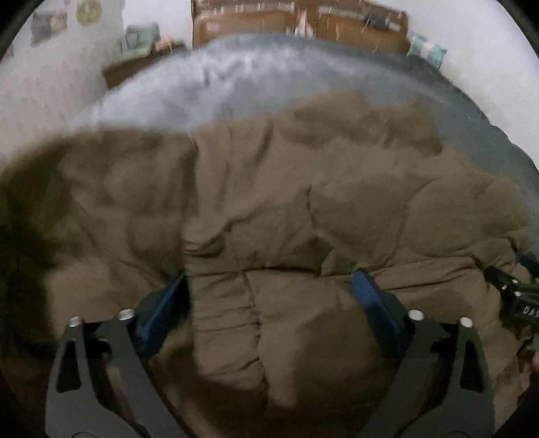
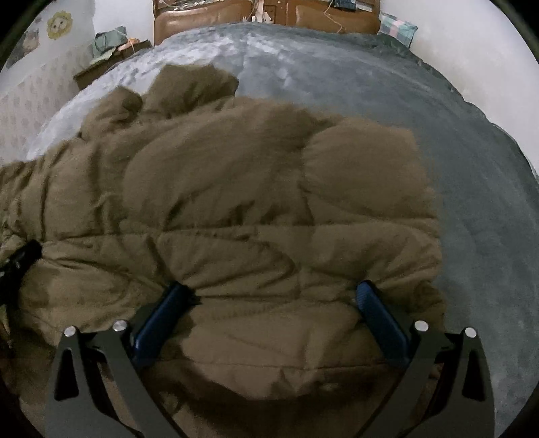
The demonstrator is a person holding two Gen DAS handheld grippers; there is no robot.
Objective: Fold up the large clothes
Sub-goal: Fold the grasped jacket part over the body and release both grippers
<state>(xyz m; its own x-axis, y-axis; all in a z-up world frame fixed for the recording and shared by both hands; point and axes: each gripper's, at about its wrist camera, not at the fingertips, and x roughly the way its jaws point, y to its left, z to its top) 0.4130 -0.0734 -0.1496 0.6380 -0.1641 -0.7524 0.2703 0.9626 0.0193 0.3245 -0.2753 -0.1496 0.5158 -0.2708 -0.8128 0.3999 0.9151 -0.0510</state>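
Left gripper (image 1: 269,286): jaws spread wide, blue pads (image 1: 161,310) pushed into a bulge of the padded olive-brown coat (image 1: 269,202) on either side; whether they pinch the fabric or merely straddle it cannot be told, since the pad tips sink out of sight in the folds. Right gripper (image 2: 276,300): jaws likewise wide, blue pads (image 2: 380,320) bedded in the coat's near hem, grip equally unclear; its black frame shows at the right edge of the left wrist view, cut off. Coat: spread over the near part of the bed, quilted panels blurred; collar, sleeves and front cannot be sorted out, and its near edge is hidden under both gripper frames. Bed cover (image 2: 438,134): grey-blue, plush, bare beyond the coat and to its right. Headboard (image 2: 269,13): brown, top cut off by the frame. Left of the bed, a low stand (image 2: 111,64) with greenish cloth heaped on it, too soft to identify. Checked cushion (image 2: 397,27) at the bed's far right corner, partly cropped.
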